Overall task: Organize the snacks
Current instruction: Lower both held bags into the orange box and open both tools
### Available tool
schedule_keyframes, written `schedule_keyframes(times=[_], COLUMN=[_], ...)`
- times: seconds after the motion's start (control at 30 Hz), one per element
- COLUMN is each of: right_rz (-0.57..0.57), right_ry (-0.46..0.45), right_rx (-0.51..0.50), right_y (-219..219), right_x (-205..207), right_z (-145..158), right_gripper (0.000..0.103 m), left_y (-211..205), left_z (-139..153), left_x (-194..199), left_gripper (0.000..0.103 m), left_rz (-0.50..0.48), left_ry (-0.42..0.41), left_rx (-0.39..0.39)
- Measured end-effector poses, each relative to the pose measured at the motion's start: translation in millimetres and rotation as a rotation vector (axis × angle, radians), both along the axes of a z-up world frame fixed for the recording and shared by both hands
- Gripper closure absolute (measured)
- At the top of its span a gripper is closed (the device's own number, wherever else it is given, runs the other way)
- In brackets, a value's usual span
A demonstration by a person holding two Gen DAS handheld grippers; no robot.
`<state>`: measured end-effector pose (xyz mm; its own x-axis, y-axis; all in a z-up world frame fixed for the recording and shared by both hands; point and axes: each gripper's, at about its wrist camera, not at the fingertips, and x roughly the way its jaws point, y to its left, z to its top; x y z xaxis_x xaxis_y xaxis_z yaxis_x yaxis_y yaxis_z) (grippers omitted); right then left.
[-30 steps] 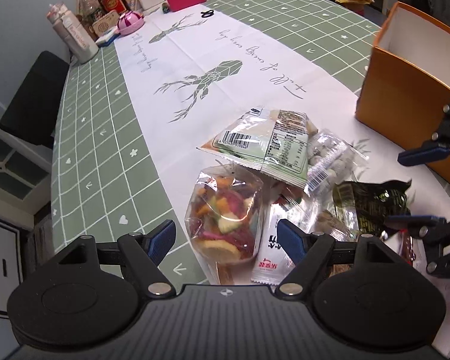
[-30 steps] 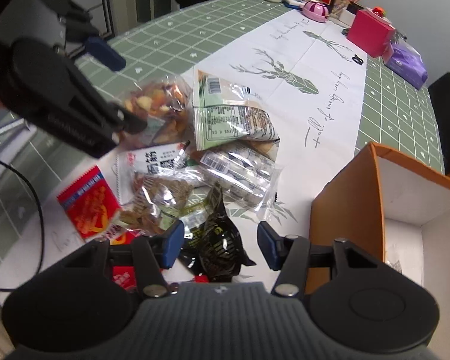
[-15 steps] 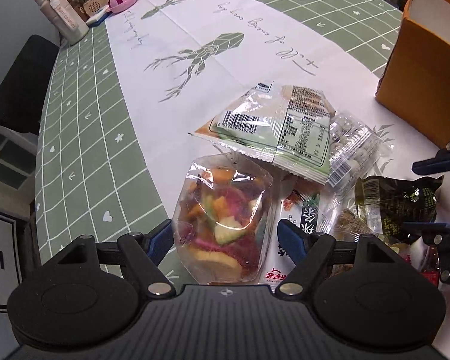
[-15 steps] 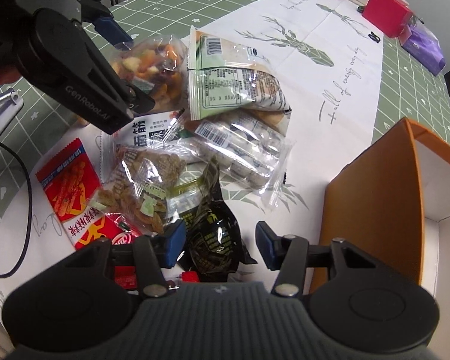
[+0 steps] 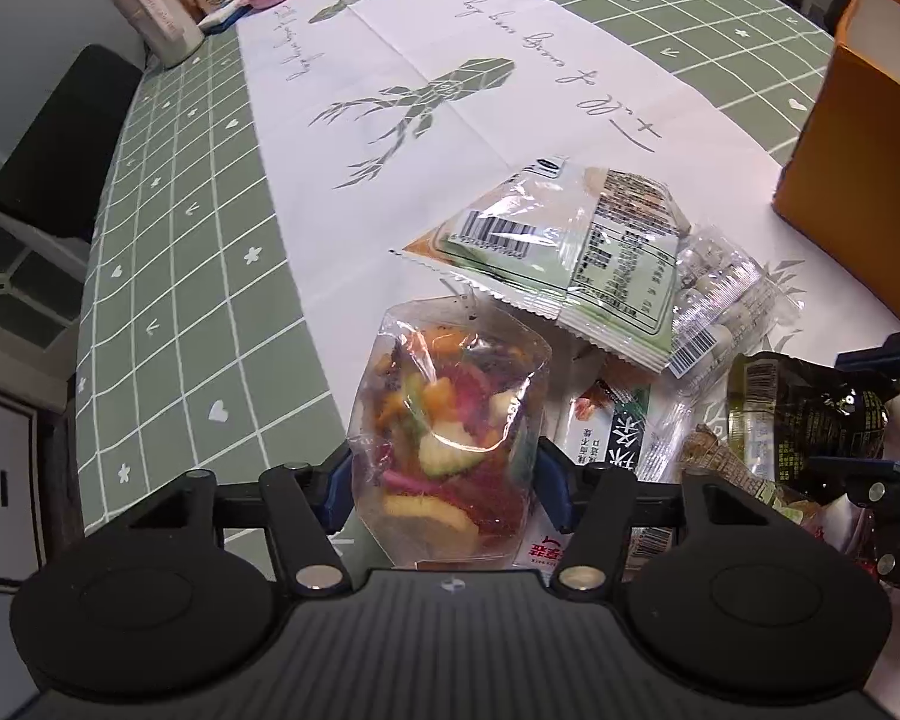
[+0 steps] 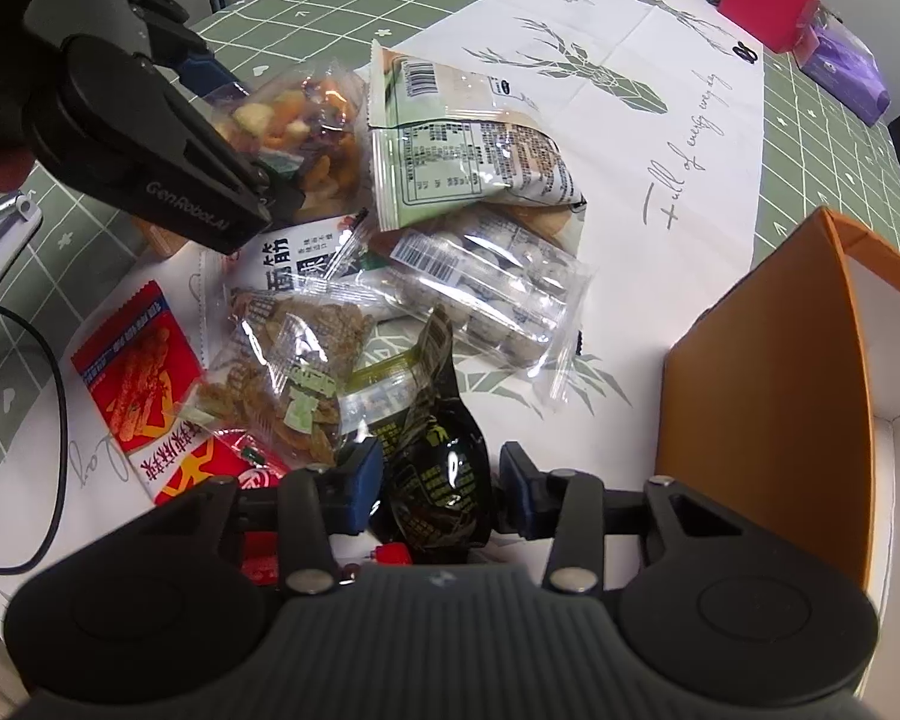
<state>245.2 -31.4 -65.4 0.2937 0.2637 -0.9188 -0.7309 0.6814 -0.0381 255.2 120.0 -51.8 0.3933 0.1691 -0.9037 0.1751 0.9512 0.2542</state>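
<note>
Both grippers lower — green grid tablecloth, white runner, black chair

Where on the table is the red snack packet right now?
In the right wrist view, the red snack packet lies flat at the pile's left edge, beside the clear bag of brown crisps, left of the right gripper.

Green grid-patterned tablecloth, black chair beside grey wall
</note>
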Motion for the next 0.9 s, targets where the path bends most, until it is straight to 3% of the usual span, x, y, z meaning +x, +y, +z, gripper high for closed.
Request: schedule_keyframes(times=[0.4,0.9], right_rz=[-0.006,0.036], right_ry=[-0.083,-0.276], right_rx=[0.023,0.017], right_y=[-8,-37], right_x=[-17,-66], right_z=[32,100], right_gripper=[0.063,0.063], left_y=[-9,-72], left_z=[40,93], left_x=[-27,-89], left_gripper=[0.040,0.041], left_rz=[-0.007,-0.147], left_ry=[-0.077,-0.108], left_rx=[-0.001,-0.002])
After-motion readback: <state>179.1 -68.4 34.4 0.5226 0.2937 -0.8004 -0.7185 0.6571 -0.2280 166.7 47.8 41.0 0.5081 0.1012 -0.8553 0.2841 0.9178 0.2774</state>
